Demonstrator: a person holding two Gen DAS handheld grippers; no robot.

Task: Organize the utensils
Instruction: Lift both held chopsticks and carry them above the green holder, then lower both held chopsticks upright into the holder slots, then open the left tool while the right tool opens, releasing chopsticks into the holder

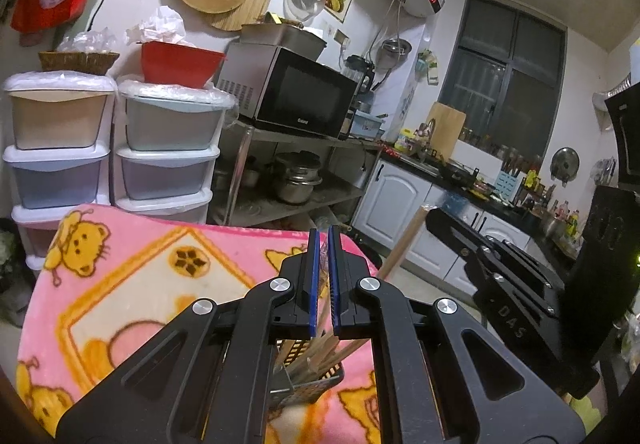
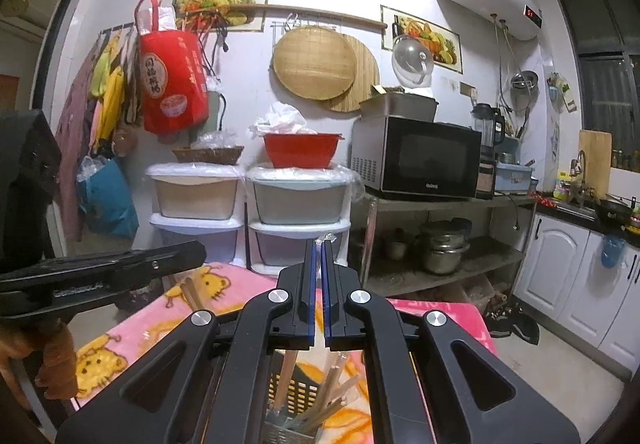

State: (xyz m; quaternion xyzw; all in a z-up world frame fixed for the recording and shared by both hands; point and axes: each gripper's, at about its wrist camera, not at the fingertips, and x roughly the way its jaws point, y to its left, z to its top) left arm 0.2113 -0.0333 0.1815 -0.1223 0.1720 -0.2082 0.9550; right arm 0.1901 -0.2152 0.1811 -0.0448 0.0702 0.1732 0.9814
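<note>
Left gripper (image 1: 324, 240) pinched on chopsticks (image 1: 329, 300), above black holder basket (image 1: 308, 392) for drop-in | right gripper (image 2: 319, 248) pinching clear wrapper (image 2: 325, 238), over same basket | pink blanket (image 1: 132, 284) underneath

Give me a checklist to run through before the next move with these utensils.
1. Left tongs closed on chopsticks: ok.
2. Basket sits below the left tongs: ok.
3. Basket rests on the blanket: ok.
4. Right tongs holding anything: cannot tell; the pads are nearly together.
5. Left tongs and right tongs apart from each other: ok.
</note>
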